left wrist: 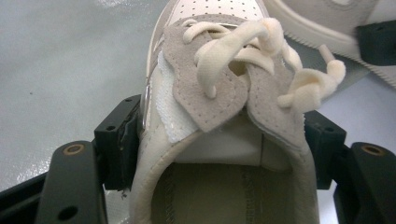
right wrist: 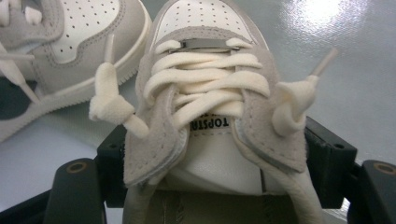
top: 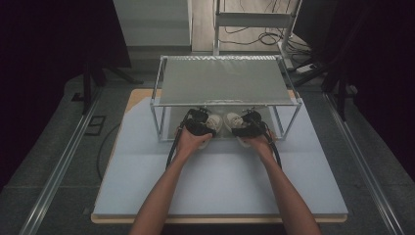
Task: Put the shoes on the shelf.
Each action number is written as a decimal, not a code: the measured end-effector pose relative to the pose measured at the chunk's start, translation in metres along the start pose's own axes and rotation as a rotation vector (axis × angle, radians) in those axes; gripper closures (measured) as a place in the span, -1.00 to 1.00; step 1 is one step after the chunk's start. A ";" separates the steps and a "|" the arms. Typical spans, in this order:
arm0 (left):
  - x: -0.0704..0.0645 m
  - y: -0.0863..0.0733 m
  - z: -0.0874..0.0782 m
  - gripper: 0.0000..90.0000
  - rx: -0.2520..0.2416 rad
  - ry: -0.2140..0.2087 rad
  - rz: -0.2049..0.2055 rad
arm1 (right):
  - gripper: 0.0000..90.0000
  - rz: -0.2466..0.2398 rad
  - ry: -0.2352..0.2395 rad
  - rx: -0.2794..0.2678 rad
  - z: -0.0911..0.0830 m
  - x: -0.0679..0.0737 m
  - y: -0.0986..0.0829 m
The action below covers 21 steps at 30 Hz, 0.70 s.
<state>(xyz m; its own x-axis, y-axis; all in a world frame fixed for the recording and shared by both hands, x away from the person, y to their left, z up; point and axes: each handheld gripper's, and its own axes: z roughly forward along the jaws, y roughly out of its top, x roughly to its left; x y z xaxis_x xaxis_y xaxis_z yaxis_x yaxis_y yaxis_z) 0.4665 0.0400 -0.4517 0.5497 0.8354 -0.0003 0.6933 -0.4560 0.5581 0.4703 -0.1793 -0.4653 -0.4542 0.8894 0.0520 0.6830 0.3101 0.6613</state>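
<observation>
Two cream and grey sneakers sit side by side under a low metal-framed shelf. My left gripper is shut on the left sneaker; in the left gripper view its black jaws press both sides of that shoe's collar, behind the cream laces. My right gripper is shut on the right sneaker; in the right gripper view the jaws clamp the shoe just behind its laces. Each gripper view shows the other sneaker alongside.
The shelf's thin metal legs stand on either side of the shoes on the pale blue tabletop. A white frame and cables lie on the floor behind the table. Dark curtains flank both sides.
</observation>
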 end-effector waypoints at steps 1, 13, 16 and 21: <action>0.000 0.001 0.000 -0.36 0.001 0.004 0.002 | -0.41 -0.006 -0.009 0.004 0.002 0.001 0.001; 0.002 0.000 0.003 -0.41 -0.002 -0.002 0.011 | -0.44 0.011 -0.045 -0.011 0.005 0.006 0.002; -0.004 -0.006 -0.003 -0.40 -0.055 -0.018 -0.108 | -0.47 0.016 -0.045 -0.018 -0.001 0.006 0.000; -0.005 -0.017 -0.019 -0.41 -0.092 -0.050 -0.167 | -0.48 -0.018 -0.045 -0.059 -0.017 0.006 -0.009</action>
<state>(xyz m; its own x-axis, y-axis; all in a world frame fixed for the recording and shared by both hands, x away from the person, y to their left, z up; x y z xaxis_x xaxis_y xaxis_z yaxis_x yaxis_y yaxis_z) 0.4436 0.0491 -0.4455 0.4548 0.8797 -0.1390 0.7324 -0.2806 0.6204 0.4517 -0.1830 -0.4583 -0.4393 0.8983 0.0071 0.6392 0.3070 0.7051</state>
